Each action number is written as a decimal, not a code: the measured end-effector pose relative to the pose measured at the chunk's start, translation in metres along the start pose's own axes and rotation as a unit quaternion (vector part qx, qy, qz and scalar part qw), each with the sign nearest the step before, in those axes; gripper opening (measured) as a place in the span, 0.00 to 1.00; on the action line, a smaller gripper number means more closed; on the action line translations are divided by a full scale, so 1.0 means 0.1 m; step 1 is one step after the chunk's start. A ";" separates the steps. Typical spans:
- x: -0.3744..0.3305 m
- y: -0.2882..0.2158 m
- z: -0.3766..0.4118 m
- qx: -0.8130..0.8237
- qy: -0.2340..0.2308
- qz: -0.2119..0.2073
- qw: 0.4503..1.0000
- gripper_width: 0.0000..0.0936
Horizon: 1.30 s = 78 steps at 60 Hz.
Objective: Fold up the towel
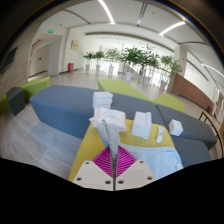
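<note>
My gripper (113,152) is shut on the towel (110,128), a pale grey-white cloth. A narrow bunched strip of it runs between the magenta pads (100,163), which meet around it. The rest of the towel rises crumpled just ahead of the fingertips, over a yellow-green and grey surface (84,152). How much of the towel hangs or lies beyond the fingers is hidden by its own folds.
Other white folded items lie beyond the fingers: one (103,100) further back, one (142,124) to the right and a small one (176,127) far right. Blue-grey and yellow-green seating blocks (60,105) spread around. Potted plants (140,60) stand far behind in a bright hall.
</note>
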State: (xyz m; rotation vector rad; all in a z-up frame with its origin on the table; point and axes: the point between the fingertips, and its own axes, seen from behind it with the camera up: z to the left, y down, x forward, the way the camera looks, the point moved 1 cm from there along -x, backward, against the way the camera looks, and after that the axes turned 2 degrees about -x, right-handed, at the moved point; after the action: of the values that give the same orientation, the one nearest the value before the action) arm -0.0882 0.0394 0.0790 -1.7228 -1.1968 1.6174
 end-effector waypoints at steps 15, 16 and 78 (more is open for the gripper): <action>-0.18 0.35 -1.90 0.040 0.113 0.027 0.992 0.02; -0.17 0.42 -1.99 0.039 0.120 0.034 0.991 0.02; -2.39 0.63 -1.67 0.094 -0.003 -0.033 0.995 0.90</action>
State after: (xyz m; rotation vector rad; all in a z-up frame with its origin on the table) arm 0.1098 -0.1578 0.1841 -1.5472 -1.0568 1.6402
